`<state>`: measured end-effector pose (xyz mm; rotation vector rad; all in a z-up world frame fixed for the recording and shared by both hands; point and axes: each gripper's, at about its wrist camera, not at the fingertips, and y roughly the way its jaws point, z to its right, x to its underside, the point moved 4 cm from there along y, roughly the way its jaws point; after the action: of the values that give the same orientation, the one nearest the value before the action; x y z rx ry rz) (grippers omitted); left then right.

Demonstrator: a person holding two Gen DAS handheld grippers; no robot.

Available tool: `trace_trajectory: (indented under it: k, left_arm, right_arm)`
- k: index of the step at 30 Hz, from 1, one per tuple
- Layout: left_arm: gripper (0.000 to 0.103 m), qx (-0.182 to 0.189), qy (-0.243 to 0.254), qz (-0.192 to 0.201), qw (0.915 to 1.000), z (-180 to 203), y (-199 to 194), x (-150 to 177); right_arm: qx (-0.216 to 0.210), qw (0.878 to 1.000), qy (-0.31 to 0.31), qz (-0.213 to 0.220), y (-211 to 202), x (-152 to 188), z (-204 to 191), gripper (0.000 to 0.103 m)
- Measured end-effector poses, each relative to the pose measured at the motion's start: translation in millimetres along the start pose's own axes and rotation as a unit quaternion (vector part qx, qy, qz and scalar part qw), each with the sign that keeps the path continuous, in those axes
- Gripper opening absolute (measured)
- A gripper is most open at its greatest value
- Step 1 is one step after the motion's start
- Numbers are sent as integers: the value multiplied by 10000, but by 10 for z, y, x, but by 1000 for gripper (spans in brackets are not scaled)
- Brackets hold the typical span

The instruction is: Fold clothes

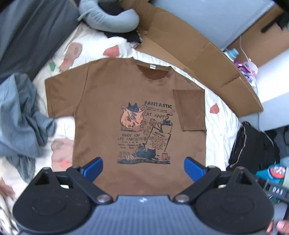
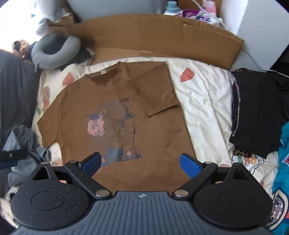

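Observation:
A brown T-shirt with a cat print lies flat, front up, on a white patterned bedsheet. Its right sleeve is folded inward over the chest; the left sleeve lies spread out. My left gripper hovers open above the shirt's lower hem, blue fingertips wide apart with nothing between them. My right gripper is likewise open over the hem, slightly toward the shirt's right side, and holds nothing.
Flattened cardboard lies past the collar. A grey neck pillow sits at the far left. Crumpled grey-blue clothes lie left of the shirt, and dark folded garments on the right. A bottle stands behind.

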<state>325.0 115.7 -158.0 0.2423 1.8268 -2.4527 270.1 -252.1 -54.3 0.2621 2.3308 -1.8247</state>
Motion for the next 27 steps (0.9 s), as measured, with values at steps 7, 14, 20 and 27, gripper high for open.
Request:
trace_trajectory:
  k: [7, 14, 20, 27]
  left_arm:
    - [98, -169, -154, -251, 9994, 301, -4, 210]
    - [98, -274, -187, -357, 9988, 694, -45, 331]
    - [99, -473, -23, -335, 9983, 939, -5, 364]
    - [99, -521, -199, -468, 9973, 869, 229, 446]
  right_arm:
    - [-302, 9994, 81, -163, 71, 89, 100, 97]
    - [-534, 9982, 90, -251, -42, 19, 275, 97]
    - [-572, 9982, 22, -199, -75, -33, 444, 98]
    - [-617, 9977, 176, -222, 77, 76, 497, 98]
